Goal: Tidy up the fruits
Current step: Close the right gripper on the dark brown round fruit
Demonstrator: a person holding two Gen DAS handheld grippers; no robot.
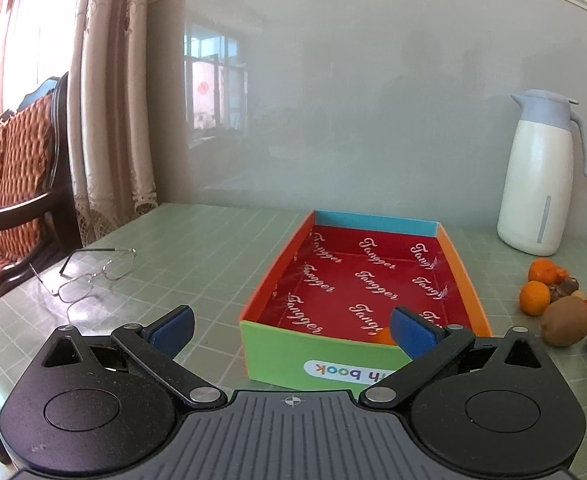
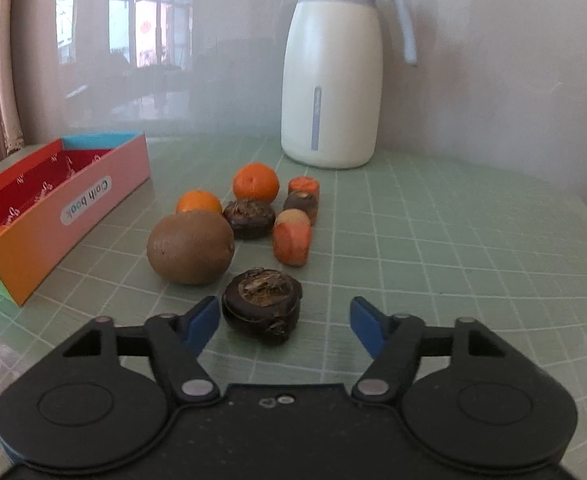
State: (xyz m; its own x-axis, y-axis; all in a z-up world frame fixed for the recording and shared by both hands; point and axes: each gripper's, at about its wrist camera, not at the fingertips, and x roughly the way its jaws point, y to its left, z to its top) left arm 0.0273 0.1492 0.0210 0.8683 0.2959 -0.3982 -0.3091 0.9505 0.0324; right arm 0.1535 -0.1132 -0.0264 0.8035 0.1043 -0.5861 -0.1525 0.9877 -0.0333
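Note:
A colourful open box [image 1: 345, 364] with a red lining sits on the green table; it also shows at the left of the right wrist view [image 2: 53, 232]. One orange piece [image 1: 385, 336] lies inside near its front corner. My left gripper [image 1: 291, 326] is open and empty over the box's near end. My right gripper [image 2: 284, 322] is open and empty, with a dark water chestnut [image 2: 261, 306] just ahead between its fingers. Beyond lie a kiwi [image 2: 191, 246], two tangerines [image 2: 255, 182] [image 2: 198, 202], carrot pieces [image 2: 292, 242] and more chestnuts [image 2: 249, 218].
A white thermos jug [image 2: 331, 68] stands at the back by the wall, also in the left wrist view [image 1: 539, 168]. Glasses [image 1: 89, 278] lie left of the box. A wooden chair [image 1: 13, 184] and curtain are beyond the table's left edge.

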